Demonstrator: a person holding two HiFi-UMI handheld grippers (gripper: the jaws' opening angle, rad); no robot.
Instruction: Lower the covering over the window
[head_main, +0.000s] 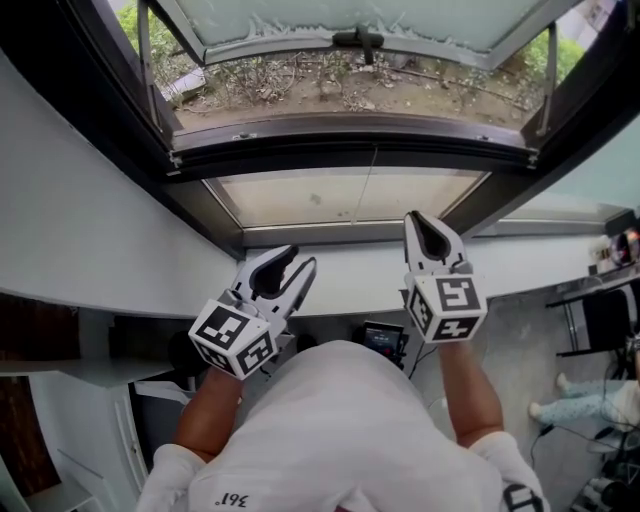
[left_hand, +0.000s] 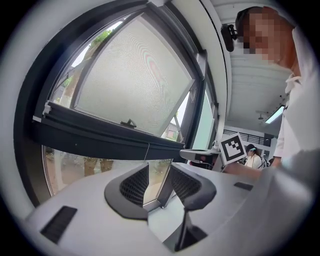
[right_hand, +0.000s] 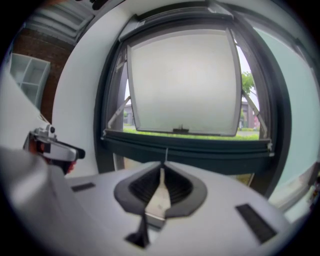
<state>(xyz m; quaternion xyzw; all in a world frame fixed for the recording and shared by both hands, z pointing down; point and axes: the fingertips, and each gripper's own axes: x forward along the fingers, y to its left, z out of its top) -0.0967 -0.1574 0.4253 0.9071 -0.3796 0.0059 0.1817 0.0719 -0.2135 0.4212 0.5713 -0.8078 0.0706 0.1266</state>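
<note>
Blind bar (head_main: 300, 152) w/ cord (head_main: 366, 185) sits ahead of both; L gripper (head_main: 300, 258) jaws apart, R gripper (head_main: 420, 218) closed, empty.

Matt dark frame (head_main: 100, 90) holds frosted glass pane (head_main: 350, 15).

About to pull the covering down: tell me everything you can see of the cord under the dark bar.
The cord is a thin, pale single strand. It hangs straight from the middle of the dark bar, in front of the lower pane. In the right gripper view it runs down to the tip of the shut right gripper; whether it is pinched there cannot be told. The open left gripper is clear of it.
</note>
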